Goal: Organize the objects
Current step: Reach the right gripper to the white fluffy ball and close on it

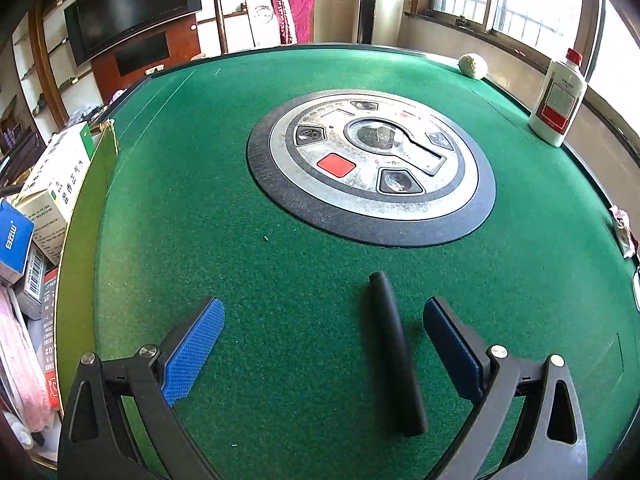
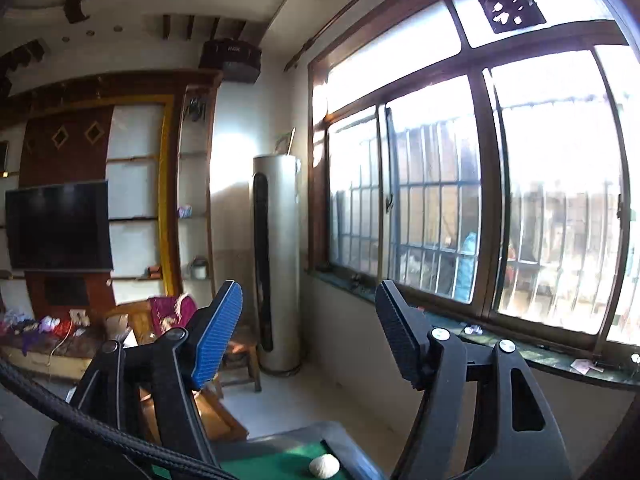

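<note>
In the left wrist view a black cylindrical tube (image 1: 395, 354) lies on the green felt table (image 1: 240, 208), pointing away from me. My left gripper (image 1: 322, 320) is open just above the felt, its blue pads on either side of the tube, which lies closer to the right pad (image 1: 452, 348). A white bottle with a red cap (image 1: 558, 98) stands at the far right edge, and a pale round ball (image 1: 473, 65) lies in the far corner. My right gripper (image 2: 310, 300) is open and empty, raised and pointing at the window; the ball (image 2: 324, 465) shows below it.
A round metal control panel (image 1: 370, 166) sits in the table's middle. Boxes and packages (image 1: 48, 188) are stacked off the left edge. A small wrapper (image 1: 624, 228) lies at the right edge. A window (image 2: 480, 184), tall appliance (image 2: 276, 264) and television (image 2: 58, 226) are in the room.
</note>
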The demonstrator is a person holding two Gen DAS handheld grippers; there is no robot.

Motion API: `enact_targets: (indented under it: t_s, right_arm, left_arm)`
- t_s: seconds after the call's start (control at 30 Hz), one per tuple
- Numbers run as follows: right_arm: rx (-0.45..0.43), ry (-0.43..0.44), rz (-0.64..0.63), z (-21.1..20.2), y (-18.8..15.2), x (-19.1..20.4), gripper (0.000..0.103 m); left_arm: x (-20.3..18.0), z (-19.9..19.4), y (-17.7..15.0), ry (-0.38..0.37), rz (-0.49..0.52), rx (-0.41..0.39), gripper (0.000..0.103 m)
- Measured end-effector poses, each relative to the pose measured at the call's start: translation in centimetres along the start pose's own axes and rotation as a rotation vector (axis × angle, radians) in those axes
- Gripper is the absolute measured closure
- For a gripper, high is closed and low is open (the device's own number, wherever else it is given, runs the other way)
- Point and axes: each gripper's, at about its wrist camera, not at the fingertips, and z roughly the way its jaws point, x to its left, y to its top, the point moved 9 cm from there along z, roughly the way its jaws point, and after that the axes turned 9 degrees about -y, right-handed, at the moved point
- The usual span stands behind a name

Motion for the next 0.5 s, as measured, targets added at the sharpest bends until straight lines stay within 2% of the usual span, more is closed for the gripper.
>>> enact_targets:
  t_s: [0.1,0.17,0.2,0.37,0.4,0.5]
  right_arm:
    - [0.138,-0.010,-0.016,7.1,-7.7,2.9,0.029]
    - [0.213,-0.006,-0.035,11.1,-12.3,3.6,0.029]
    - [0.257,-0.031,-0.044,13.9,-15.7,3.9,0.029]
    - [0.417,-0.033,-0.059,21.0,-27.0,2.5,0.029]
    - [0.454,-0.042,-0.066,23.0,-29.7,2.2,0.029]
    - [0.542,-0.091,-0.066,26.1,-35.0,0.6,0.029]
  left_arm:
    - [0.0,0.1,0.0,0.005,0.004,0.003,0.005]
    - [-0.1,0.2,0.1,0.006,0.008,0.005,0.005]
    - [-0.1,0.2,0.1,0.008,0.011,0.007,0.005]
    - [-0.3,0.4,0.1,0.008,0.021,0.011,0.005]
    - [-0.3,0.4,0.1,0.009,0.020,0.011,0.005]
    - [-0.4,0.4,0.1,0.012,0.022,0.012,0.005]
